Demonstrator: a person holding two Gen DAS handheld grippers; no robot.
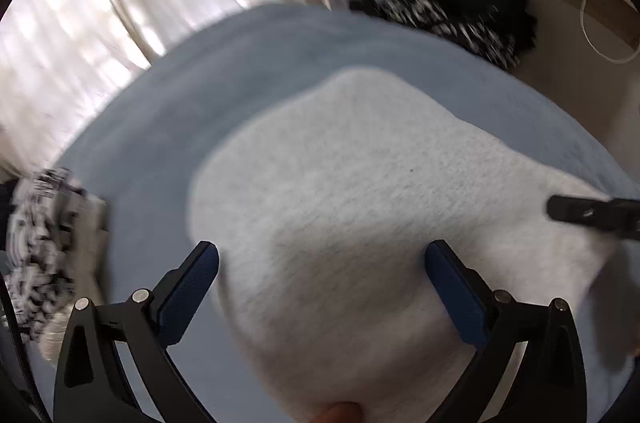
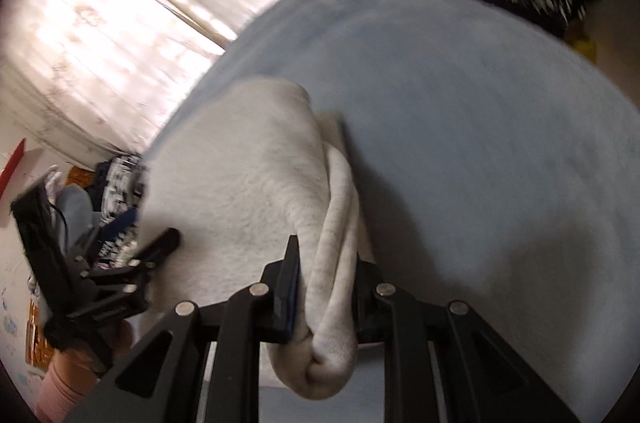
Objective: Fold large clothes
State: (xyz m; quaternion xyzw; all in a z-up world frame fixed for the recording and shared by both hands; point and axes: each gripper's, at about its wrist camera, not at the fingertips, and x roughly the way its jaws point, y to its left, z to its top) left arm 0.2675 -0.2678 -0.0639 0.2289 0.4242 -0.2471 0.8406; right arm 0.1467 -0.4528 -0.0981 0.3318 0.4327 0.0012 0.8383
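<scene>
Grey garment [image 1: 360, 207], edge in right gripper [image 2: 326, 263]

A: How does the left gripper [image 1: 322, 261] stand?

B: Its 2 blue-padded fingers [image 1: 192, 289] are spread wide, angled downward, with nothing pressed between them. From the right wrist view it sits low at the left, and a pink sleeve [image 2: 60, 389] shows beneath it.

A: And the right gripper [image 2: 326, 275]?

B: Also pitched downward, its 2 fingers drawn close together and pinching a bunched fold of the grey-white garment [image 2: 334, 263]. One black finger of it pokes in at the right edge of the left wrist view.
</scene>
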